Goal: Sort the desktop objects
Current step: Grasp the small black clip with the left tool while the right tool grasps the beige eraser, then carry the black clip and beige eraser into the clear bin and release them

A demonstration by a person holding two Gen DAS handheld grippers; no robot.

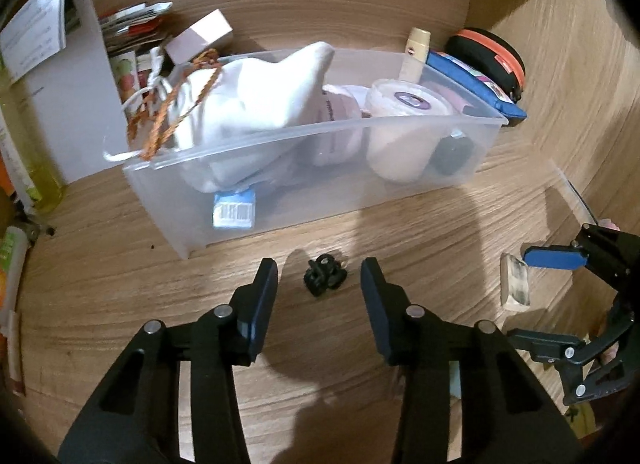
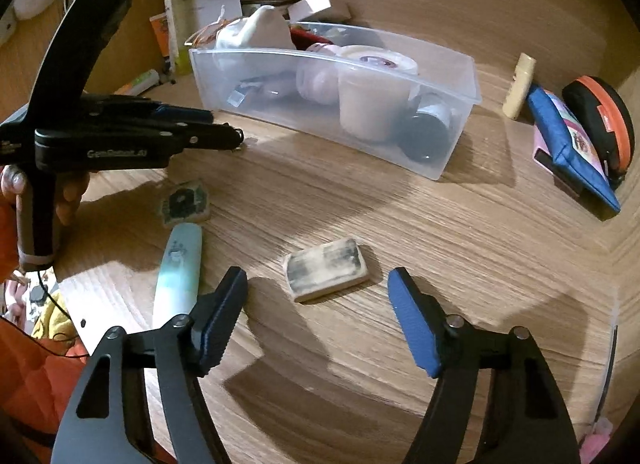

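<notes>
Left claw (image 1: 320, 284) open astride black clip (image 1: 323, 276); clip hidden from right wrist view.

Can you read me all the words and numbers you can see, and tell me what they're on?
"GenRobot" plus blurred characters: side of the left tongs.
White sheet on the file holder: print too blurred.
Small blue box in the clear bin: barcode, unreadable.
Round tub's lid label: blurred.

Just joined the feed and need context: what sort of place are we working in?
Most likely a home desk set in a wooden alcove. A clear plastic bin holds toiletries and a cloth pouch, papers and booklets stand at the back, and a used eraser lies on the wood-grain desktop.
</notes>
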